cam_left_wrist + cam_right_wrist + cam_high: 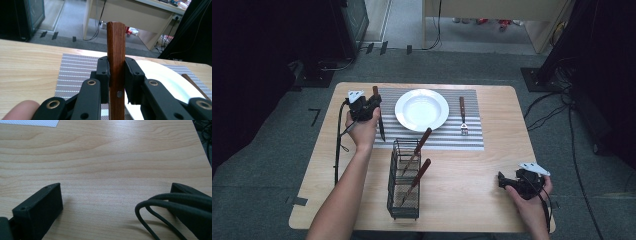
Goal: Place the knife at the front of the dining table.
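I have the wooden-handled knife (115, 62) clenched in my left tongs (371, 104) over the placemat (472, 135) left of the plate (422, 110), not yet laid down, the fork (462, 116) already right of it, two utensils (418, 165) left in the caddy (404, 200), right tongs (115, 202) released on the near worktop (472, 195).

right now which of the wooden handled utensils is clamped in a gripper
The knife at the left edge of the placemat, clamped in the left gripper. The fork lies free right of the plate; two others stand in the wire caddy.
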A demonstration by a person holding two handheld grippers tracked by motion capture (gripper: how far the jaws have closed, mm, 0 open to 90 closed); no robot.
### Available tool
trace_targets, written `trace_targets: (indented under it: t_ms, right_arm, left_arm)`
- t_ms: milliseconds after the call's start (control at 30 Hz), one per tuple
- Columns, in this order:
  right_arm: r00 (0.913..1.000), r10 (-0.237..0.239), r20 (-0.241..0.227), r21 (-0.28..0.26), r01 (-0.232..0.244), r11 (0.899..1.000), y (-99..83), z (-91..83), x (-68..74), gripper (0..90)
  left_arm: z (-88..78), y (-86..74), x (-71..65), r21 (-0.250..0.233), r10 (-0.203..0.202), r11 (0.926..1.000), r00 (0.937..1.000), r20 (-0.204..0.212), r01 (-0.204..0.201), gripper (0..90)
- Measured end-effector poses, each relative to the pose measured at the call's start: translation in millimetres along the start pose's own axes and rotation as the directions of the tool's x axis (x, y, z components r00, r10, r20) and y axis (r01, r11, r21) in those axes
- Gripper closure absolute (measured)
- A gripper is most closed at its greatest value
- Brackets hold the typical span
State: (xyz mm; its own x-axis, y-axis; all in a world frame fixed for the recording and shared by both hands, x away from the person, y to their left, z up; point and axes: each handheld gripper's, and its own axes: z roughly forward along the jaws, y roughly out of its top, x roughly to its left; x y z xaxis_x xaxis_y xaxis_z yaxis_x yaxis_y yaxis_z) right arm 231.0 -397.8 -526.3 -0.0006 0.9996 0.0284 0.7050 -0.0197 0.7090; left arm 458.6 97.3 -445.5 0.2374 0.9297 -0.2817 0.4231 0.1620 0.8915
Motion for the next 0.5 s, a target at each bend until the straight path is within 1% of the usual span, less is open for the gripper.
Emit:
trace_targets:
  t_ms: [33,100,133,167,233,267,300,333,367,500]
  right_arm:
    - [1.0,0.001,0.0,0.0,-0.001,1.0,0.0,0.0,0.0,0.0]
    - [1.0,0.001,0.0,0.0,-0.001,1.0,0.0,0.0,0.1,0.0]
    - [1.0,0.001,0.0,0.0,-0.001,1.0,0.0,0.0,0.1,0.0]
    - [1.0,0.001,0.0,0.0,-0.001,1.0,0.0,0.0,0.1,0.0]
    - [1.0,0.0,0.0,0.0,0.0,1.0,0.0,0.0,0.0,0.0]
    - [1.0,0.0,0.0,0.0,0.0,1.0,0.0,0.0,0.0,0.0]
    - [1.0,0.001,0.0,0.0,-0.001,1.0,0.0,0.0,0.1,0.0]
    - [1.0,0.001,0.0,0.0,-0.001,1.0,0.0,0.0,0.1,0.0]
    - [1.0,0.0,0.0,0.0,0.0,1.0,0.0,0.0,0.0,0.0]
    - [1.0,0.001,0.0,0.0,-0.001,1.0,0.0,0.0,0.0,0.0]
  left_arm:
    - [0.0,0.0,0.0,0.0,0.0,1.0,1.0,0.0,0.0,76.7]
    - [7.7,-1.3,0.8,0.01,-0.004,0.9999,0.9999,-0.011,0.004,76.8]
    - [7.7,-1.3,0.8,0.01,-0.004,0.9999,0.9999,-0.011,0.004,76.7]
    - [13.1,-2.5,0.3,0.015,0.005,0.9999,0.9998,-0.02,-0.005,76.7]
    - [18.8,-3.4,-0.6,0.026,0.01,0.9996,0.9995,-0.03,-0.009,76.7]
    - [18.8,-3.4,-0.6,0.026,0.01,0.9996,0.9995,-0.03,-0.009,76.6]
    - [25.4,-4.7,-2.1,0.037,0.021,0.9991,0.9991,-0.038,-0.02,76.6]
    - [25.4,-4.7,-2.1,0.037,0.021,0.9991,0.9991,-0.038,-0.02,76.6]
    - [31.8,-6.1,-3.3,0.05,0.036,0.9982,0.9981,-0.051,-0.033,76.6]
    - [40.7,-7.8,-2.0,0.077,0.035,0.9966,0.9974,-0.063,-0.031,77.0]
